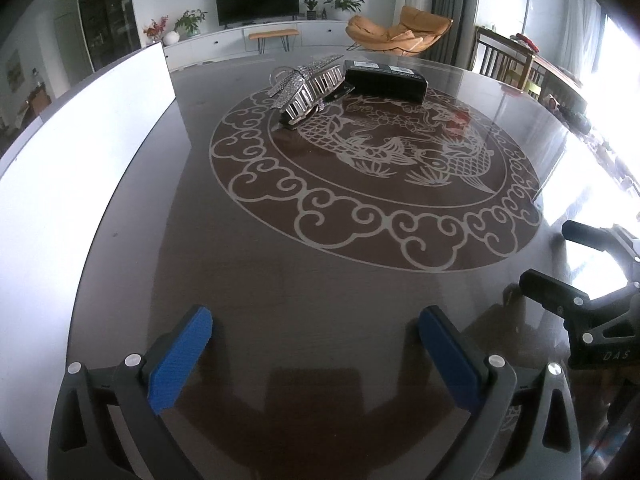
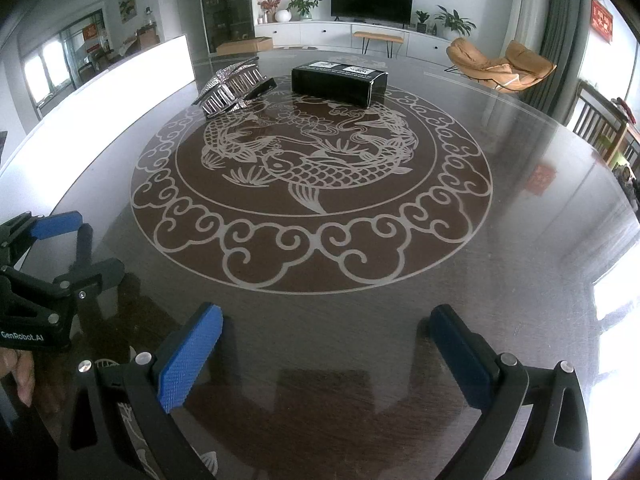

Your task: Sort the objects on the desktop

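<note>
A silver rhinestone hair claw (image 1: 306, 86) (image 2: 232, 86) lies at the far side of the dark round table, touching a black rectangular box (image 1: 386, 78) (image 2: 338, 80) to its right. My left gripper (image 1: 316, 344) hovers open over the near table edge, blue pads wide apart and nothing between them. It also shows at the left of the right wrist view as the left gripper (image 2: 70, 236). My right gripper (image 2: 326, 344) is open and empty too, and shows at the right edge of the left wrist view as the right gripper (image 1: 548, 256). Both grippers are far from the objects.
A white flat board (image 1: 80, 152) (image 2: 108, 92) runs along the table's left side. The glossy table (image 1: 280, 264) (image 2: 520, 240) bears a fish-and-cloud medallion. A hand (image 2: 18, 376) holds the left gripper. Wooden chairs (image 1: 508, 64) stand beyond the right rim.
</note>
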